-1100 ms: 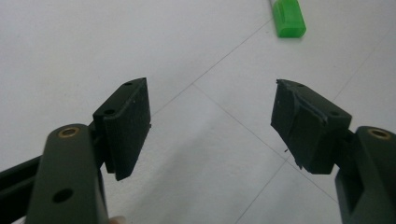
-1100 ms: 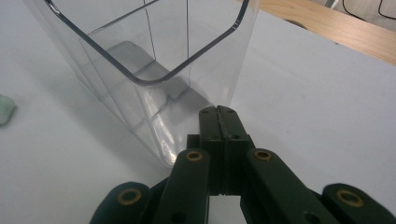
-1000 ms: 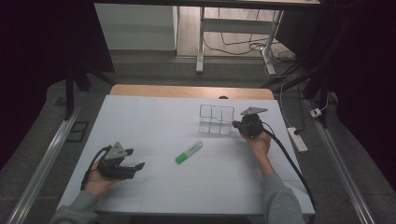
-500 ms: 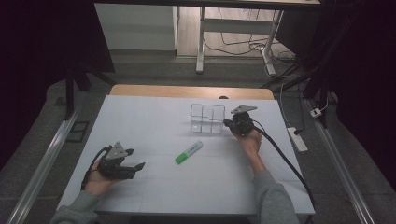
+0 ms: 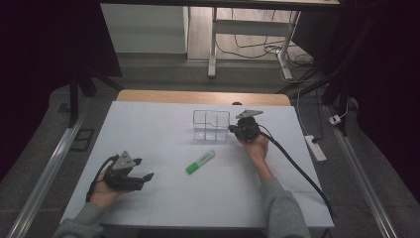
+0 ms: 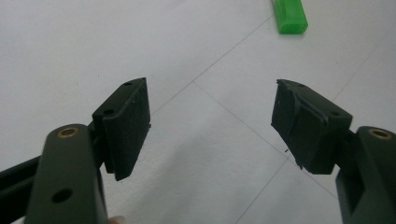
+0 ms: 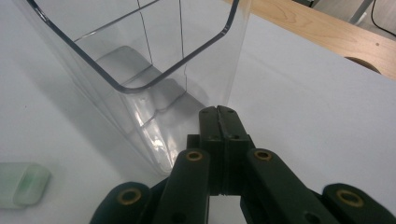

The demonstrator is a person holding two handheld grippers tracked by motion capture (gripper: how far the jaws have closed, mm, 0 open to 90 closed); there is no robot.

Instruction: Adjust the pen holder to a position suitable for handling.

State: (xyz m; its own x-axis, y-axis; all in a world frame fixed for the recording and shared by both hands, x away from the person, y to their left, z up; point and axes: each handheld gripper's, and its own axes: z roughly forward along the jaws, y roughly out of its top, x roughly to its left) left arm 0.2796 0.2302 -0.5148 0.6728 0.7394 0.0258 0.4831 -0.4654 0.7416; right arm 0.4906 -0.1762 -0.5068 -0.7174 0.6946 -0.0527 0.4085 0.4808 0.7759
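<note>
The right gripper (image 5: 232, 130) is at the far right part of the surface (image 5: 148, 124), its tip at the right-hand wall of the clear divided container (image 5: 211, 125). In the right gripper view its fingers (image 7: 219, 122) are pressed flat together with nothing between them, and their tips rest against the container's (image 7: 140, 70) lower corner; whether they actually bear on the wall cannot be told. The right hand (image 5: 255, 145) grips the tool from the near side, and a black cable (image 5: 297, 168) trails from it toward the near right corner.

The container stands upright on the surface, near the far edge and slightly right of centre. Its inner partitions are visible through the walls, and its compartments hold nothing.

A green marker (image 5: 200, 162) lies flat near the middle of the surface, angled, on the near side of the container and well apart from it. One end of it appears in the right gripper view (image 7: 21, 184), seen beside the container's base.

The left gripper (image 5: 143, 169) is held low over the near left part of the surface in the left hand (image 5: 106, 191), pointing toward the marker. In the left gripper view its fingers (image 6: 126, 123) stand wide apart with only bare surface between them; the marker's end (image 6: 290, 16) lies farther ahead, clear of them.
</note>
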